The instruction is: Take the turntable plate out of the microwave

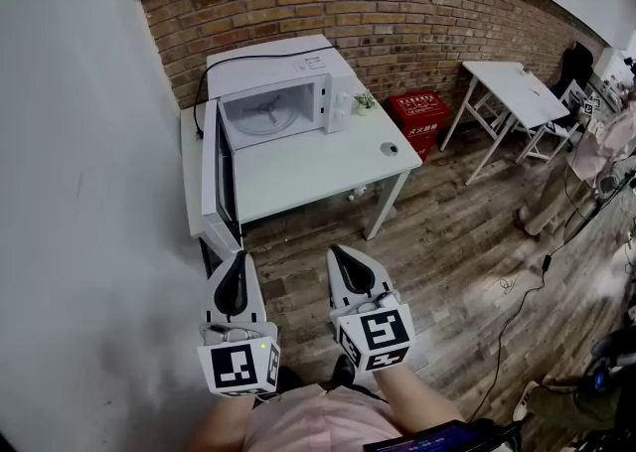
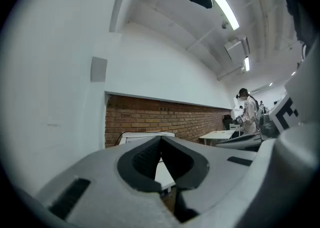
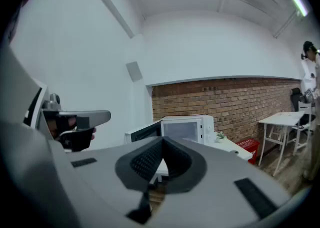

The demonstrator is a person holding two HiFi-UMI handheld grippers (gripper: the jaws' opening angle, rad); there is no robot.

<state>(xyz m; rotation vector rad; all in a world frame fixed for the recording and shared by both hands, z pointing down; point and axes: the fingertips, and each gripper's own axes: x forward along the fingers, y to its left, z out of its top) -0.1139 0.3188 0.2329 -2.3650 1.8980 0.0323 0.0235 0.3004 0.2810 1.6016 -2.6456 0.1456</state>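
1. One microwave (image 1: 298, 82) stood on table (image 1: 318, 167), door (image 1: 221, 172) swung open; plate (image 1: 266, 114) lay inside it.
2. L gripper (image 1: 237, 259): jaws pressed together, nothing btwn, well short of table.
3. R gripper (image 1: 338, 253): jaws together too, empty, beside L gripper, over wood floor (image 1: 447, 241).

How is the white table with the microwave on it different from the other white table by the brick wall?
The microwave table carries the microwave and a little plant; the other table carries neither. The microwave table has straight legs; the other table's legs slant. The microwave table sits by the white wall; the other table stands farther right. Both are white and near the brick wall.
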